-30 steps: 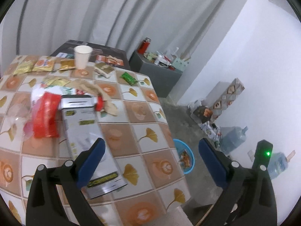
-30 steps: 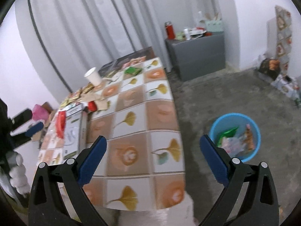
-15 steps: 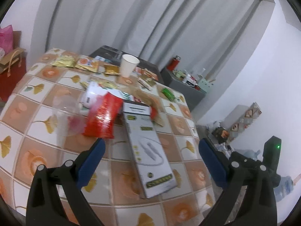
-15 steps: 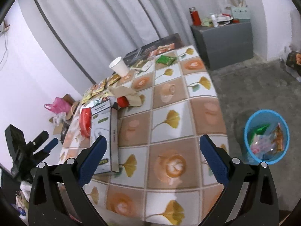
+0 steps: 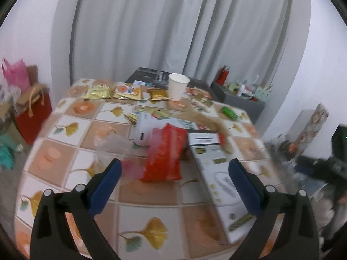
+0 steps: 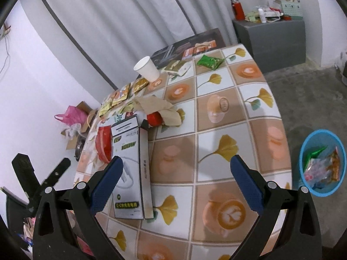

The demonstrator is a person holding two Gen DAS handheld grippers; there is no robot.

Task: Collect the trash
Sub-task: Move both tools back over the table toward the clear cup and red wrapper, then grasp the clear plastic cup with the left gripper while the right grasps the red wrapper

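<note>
Trash lies on a tiled table (image 5: 71, 158) (image 6: 216, 119): a red wrapper (image 5: 167, 153) (image 6: 103, 143), a white charger box (image 5: 219, 175) (image 6: 130, 164), a clear plastic bag (image 5: 115, 151), crumpled brown paper (image 6: 156, 106), a white paper cup (image 5: 177, 86) (image 6: 147, 69), a green packet (image 5: 228, 112) (image 6: 208, 61) and several snack packets (image 5: 112, 91). My left gripper (image 5: 173, 186) is open and empty, just in front of the red wrapper. My right gripper (image 6: 175, 184) is open and empty above the table's near edge, beside the box.
A blue bin (image 6: 321, 162) with wrappers in it stands on the floor right of the table. A grey cabinet (image 6: 271, 36) with a red bottle (image 6: 238, 9) stands at the back. A red bag (image 5: 32, 112) and a pink bag (image 5: 15, 75) sit left of the table.
The left gripper has swung left and closer, now facing the red wrapper and clear bag. The right gripper has moved in over the table; the bin has slid to the right edge.
</note>
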